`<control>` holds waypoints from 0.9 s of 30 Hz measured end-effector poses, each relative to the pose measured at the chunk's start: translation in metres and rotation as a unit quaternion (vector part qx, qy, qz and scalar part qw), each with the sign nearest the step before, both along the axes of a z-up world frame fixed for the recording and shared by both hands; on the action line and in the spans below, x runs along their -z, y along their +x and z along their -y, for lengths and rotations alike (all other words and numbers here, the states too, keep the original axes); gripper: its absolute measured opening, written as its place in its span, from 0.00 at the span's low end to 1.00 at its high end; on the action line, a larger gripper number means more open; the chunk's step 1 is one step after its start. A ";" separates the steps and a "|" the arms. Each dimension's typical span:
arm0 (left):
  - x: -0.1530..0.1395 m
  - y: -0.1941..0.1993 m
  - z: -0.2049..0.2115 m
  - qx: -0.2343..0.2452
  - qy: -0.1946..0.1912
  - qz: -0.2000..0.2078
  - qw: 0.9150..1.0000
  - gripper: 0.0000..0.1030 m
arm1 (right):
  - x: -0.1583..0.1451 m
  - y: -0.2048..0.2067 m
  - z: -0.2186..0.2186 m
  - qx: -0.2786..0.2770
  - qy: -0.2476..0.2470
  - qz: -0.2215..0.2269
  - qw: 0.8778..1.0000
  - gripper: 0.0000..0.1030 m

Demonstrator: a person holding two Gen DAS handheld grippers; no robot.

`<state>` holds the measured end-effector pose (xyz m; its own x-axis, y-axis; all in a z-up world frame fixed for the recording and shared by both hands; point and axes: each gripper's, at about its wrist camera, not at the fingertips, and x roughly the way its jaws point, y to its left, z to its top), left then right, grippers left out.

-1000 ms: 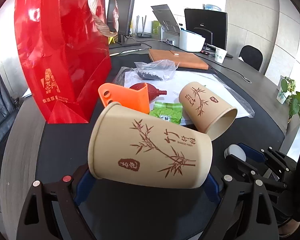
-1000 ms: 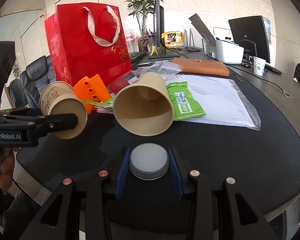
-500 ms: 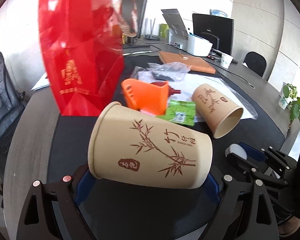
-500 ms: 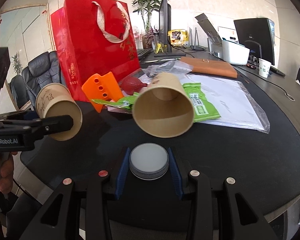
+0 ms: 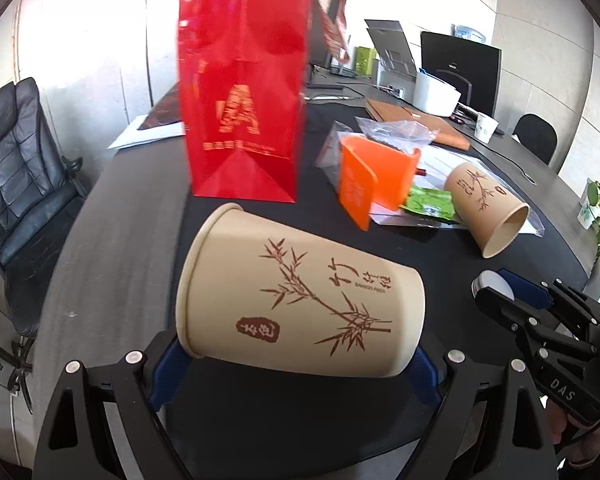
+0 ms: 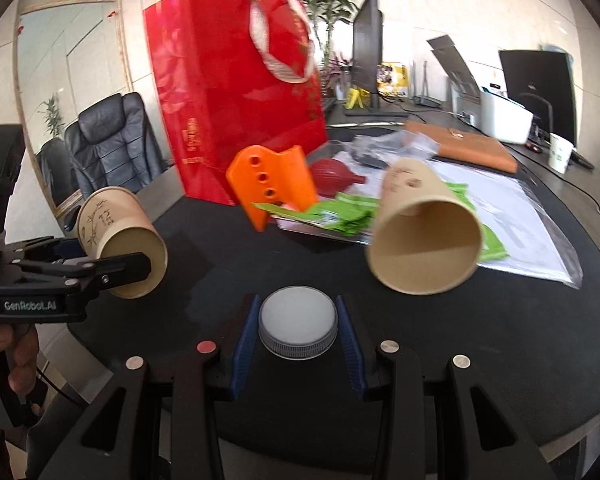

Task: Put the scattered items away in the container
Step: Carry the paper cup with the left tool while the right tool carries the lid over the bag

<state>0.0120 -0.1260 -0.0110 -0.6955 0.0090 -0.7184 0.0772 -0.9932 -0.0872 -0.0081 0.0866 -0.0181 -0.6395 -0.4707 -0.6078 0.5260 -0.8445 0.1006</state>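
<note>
Cups first: one bamboo-print paper cup (image 5: 300, 300) lies sideways between the jaws of the left gripper (image 5: 296, 364), filling the lower middle of the left wrist view, its rim toward the left of the frame and its base toward the right, the blue pads pressed against both ends. From the right wrist view the same cup sits at the left edge, mouth facing the camera, held above the dark desk (image 6: 500, 340).

A second paper cup (image 6: 424, 236) lies on its side at right of centre in that view, open mouth toward the camera, resting partly on a clear plastic sleeve (image 6: 532, 236) that holds white paper. Green packets (image 6: 340, 210) lie just beside it and partly under it.

The right gripper (image 6: 298, 330) has its jaws closed on a white screw cap (image 6: 298, 322) with a ribbed grey rim, at the bottom centre of its own view.

Behind the clutter the red gift bag (image 6: 236, 112) stands upright at upper centre, its woven handles showing at the top. An orange plastic holder (image 6: 272, 184) with round holes stands just in front of it, touching the green packets, and a dark red rubber bulb (image 6: 332, 176) lies behind the holder. Farther back there is a crumpled clear bag (image 5: 396, 130) and a brown leather folder (image 6: 464, 144).

A black office chair (image 5: 16, 168) stands at the left edge of the left wrist view.
</note>
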 end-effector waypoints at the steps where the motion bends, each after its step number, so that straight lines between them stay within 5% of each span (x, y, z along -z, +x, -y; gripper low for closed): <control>1: 0.000 0.001 0.002 -0.003 0.001 -0.001 1.000 0.90 | 0.000 0.002 0.003 -0.003 0.001 -0.002 1.000 0.42; 15: -0.008 0.010 0.015 -0.011 0.010 -0.017 1.000 0.90 | -0.012 0.005 0.005 -0.004 0.001 -0.009 1.000 0.42; 27: -0.045 0.015 0.033 -0.017 0.005 -0.048 0.999 0.90 | -0.062 0.006 0.011 -0.012 -0.016 -0.046 0.999 0.42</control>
<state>0.0273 -0.1592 0.0342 -0.7618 -0.0094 -0.6477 0.1022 -0.9891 -0.1059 -0.0019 0.0755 0.0435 -0.6797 -0.5046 -0.5324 0.5545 -0.8286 0.0774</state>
